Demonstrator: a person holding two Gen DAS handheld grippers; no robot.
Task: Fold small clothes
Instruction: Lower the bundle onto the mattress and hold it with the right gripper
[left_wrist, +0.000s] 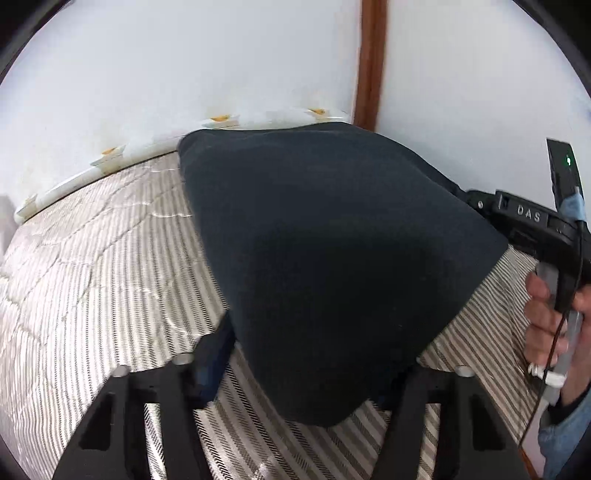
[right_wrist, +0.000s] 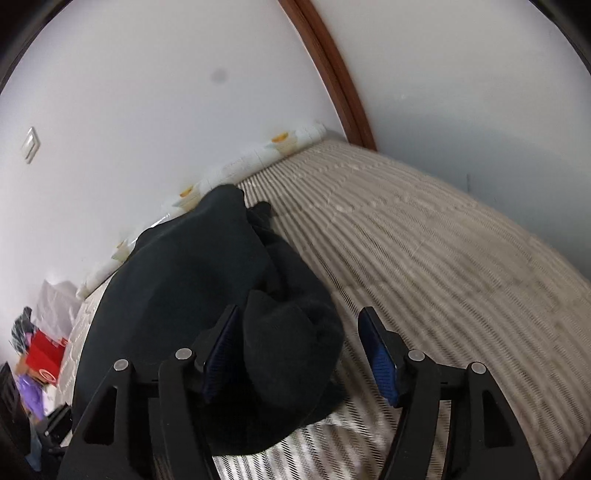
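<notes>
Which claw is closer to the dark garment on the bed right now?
Left, narrowly. The left claw has its tips buried under the dark garment, which drapes over them. The right claw stands open around a bunched end, with cloth against one pad only.

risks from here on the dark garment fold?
1. The right gripper is open, with a bunched corner of the dark navy fabric garment loose between its fingers; it may slide out.
2. The garment drapes over the left gripper, hiding its fingers, so the grasp is uncertain.
</notes>
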